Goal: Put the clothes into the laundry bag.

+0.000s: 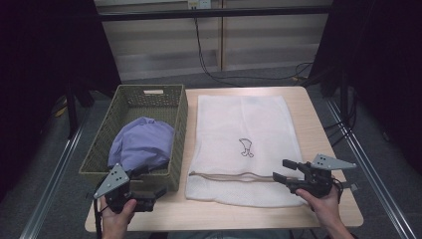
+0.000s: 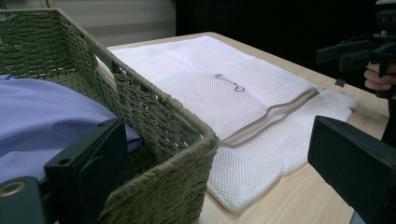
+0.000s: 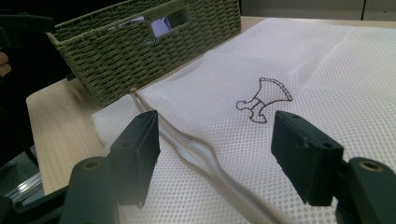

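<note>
A green woven basket (image 1: 180, 119) stands at the table's left with a lavender cloth (image 1: 142, 142) bundled inside. Beside it lies a flat white mesh bag (image 1: 244, 124), its beige zipper (image 1: 231, 176) running along the near end. My left gripper (image 1: 154, 195) hovers at the basket's near right corner; in the left gripper view it (image 2: 217, 140) is open, with the basket corner (image 2: 163, 121) between its jaws and the cloth (image 2: 42, 116) behind. My right gripper (image 1: 281, 170) is open at the bag's near right corner, its jaws (image 3: 217, 126) standing over the zipper (image 3: 196, 144), nothing held.
The bag bears a small dark outline drawing (image 3: 261, 98). Bare wooden table (image 1: 328, 124) shows to the right of the bag and along the front edge. Dark curtains flank the table, and cables trail on the floor behind it.
</note>
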